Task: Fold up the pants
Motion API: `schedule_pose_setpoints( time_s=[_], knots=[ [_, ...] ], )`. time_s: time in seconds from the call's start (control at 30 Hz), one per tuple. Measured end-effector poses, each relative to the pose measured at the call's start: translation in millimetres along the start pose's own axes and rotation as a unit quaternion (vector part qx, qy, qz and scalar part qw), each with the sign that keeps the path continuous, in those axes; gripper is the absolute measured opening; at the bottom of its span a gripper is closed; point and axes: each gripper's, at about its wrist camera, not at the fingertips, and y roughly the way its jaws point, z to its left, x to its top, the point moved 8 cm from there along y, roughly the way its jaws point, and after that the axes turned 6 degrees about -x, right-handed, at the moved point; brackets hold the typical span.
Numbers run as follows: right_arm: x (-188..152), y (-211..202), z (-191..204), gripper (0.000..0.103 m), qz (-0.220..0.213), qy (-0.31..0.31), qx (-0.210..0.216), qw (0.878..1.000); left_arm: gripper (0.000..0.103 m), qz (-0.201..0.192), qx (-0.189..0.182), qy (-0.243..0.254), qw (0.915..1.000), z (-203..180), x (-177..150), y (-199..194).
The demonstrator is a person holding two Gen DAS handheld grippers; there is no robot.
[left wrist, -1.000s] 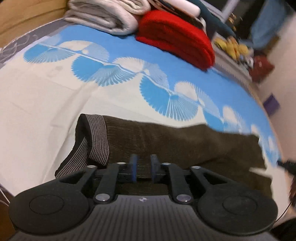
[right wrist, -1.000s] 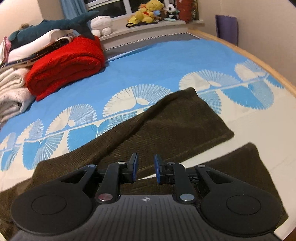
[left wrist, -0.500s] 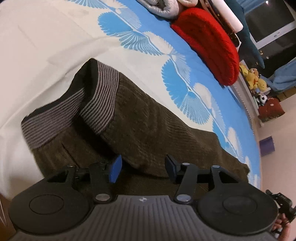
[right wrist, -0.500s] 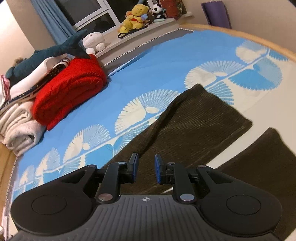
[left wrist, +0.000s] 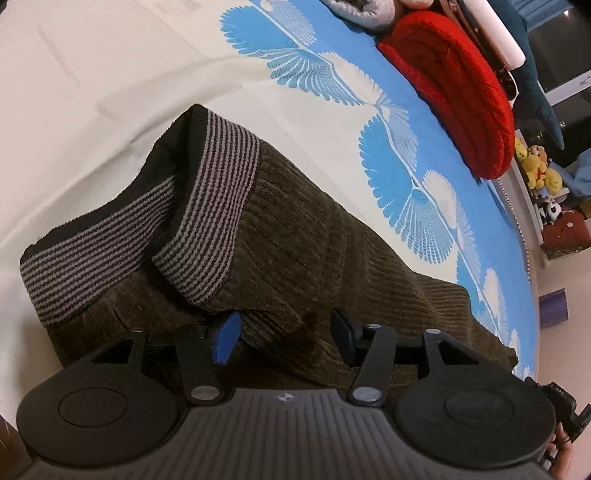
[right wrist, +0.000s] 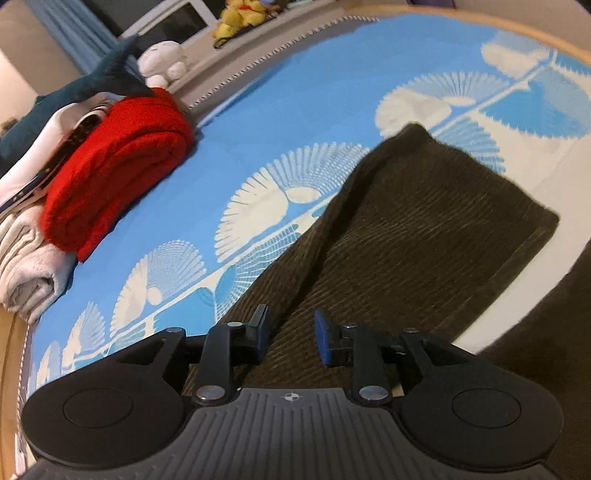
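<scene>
Dark brown corduroy pants lie on the bed, their grey-striped waistband folded over at the left. My left gripper sits low over the waist end with its jaws wide apart. A raised fold of the brown cloth lies between the blue pads, which do not press on it. In the right wrist view one pant leg stretches away to its hem, and the other leg lies at the right edge. My right gripper hovers just above the near leg, its jaws opening with nothing pinched.
The bed sheet is cream with blue fan prints. A folded red blanket and pale folded laundry are stacked at the far side, with plush toys on a ledge behind. A wooden bed edge curves at the far right.
The left gripper dropped toward the waistband, rolled, and its jaws spread wide around a cloth fold. The right gripper moved lower over the pant leg and its jaws widened.
</scene>
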Motion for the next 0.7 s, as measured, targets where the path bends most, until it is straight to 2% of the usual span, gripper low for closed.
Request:
schedule_pose_setpoints(
  time_s=[0.07,0.1,0.13,0.23,0.4,0.57,0.6,0.63,0.7],
  knots=[
    [3.6,15.4,-1.0,0.03,0.006,0.016,0.007,1.0,0.03,-0.009,0.012,0.006,0.9999,-0.9,3.7,-0.3],
    [4.8,23.7,-1.5,0.031,0.01,0.024,0.011,1.0,0.024,-0.013,0.021,0.009,0.9996,-0.7,5.8,-1.2],
    [5.6,32.9,-1.8,0.031,0.016,0.031,0.016,0.999,0.013,-0.016,0.025,0.01,0.9995,-0.9,7.9,-1.9],
    [7.8,58.1,0.5,0.032,0.029,0.039,0.022,0.999,0.008,-0.023,0.032,0.023,0.999,-3.9,12.5,-5.9],
    [4.3,96.7,5.8,0.035,0.053,0.052,0.019,0.997,0.008,-0.029,0.035,0.049,0.9978,-8.5,17.4,-15.0],
    [3.7,117.8,10.5,0.034,0.052,0.054,0.012,0.997,0.004,-0.04,0.023,0.054,0.9975,-10.9,20.7,-25.0],
    [4.9,119.2,12.5,0.024,0.049,0.047,0.01,0.998,0.004,-0.042,0.022,0.057,0.9973,-12.7,21.3,-26.3],
    [6.0,119.0,14.8,0.007,0.046,0.041,0.01,0.998,0.004,-0.043,0.021,0.058,0.9972,-14.2,21.9,-27.4],
    [9.6,112.8,16.9,0.007,0.035,0.037,0.011,0.999,0.003,-0.048,0.02,0.055,0.9971,-15.6,23.5,-29.7]
  ],
)
